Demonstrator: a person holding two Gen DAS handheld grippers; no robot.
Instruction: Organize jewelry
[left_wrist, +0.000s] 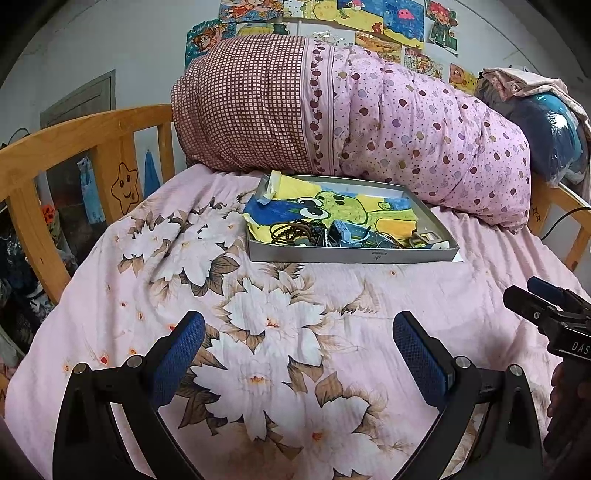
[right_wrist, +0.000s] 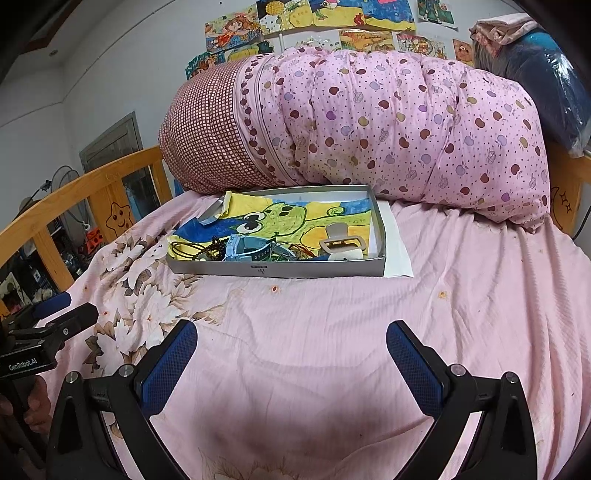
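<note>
Jewelry (right_wrist: 236, 251) lies heaped along the near edge of a shallow grey tray (right_wrist: 273, 269) lined with a frog drawing (right_wrist: 280, 218), set on the pink floral bed sheet (right_wrist: 332, 325) just before a rolled quilt (right_wrist: 369, 122). Both grippers hover low over the sheet, well short of the tray: left gripper (left_wrist: 299, 354) fingers spread wide and empty, right gripper (right_wrist: 291, 354) fingers likewise wide, holding nothing.

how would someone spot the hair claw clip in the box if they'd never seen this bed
Find the rolled pink quilt; the shallow grey box lies before it. In its near right corner rests the hair claw clip, the only beige plastic piece beside dark cords and a blue watch.
</note>
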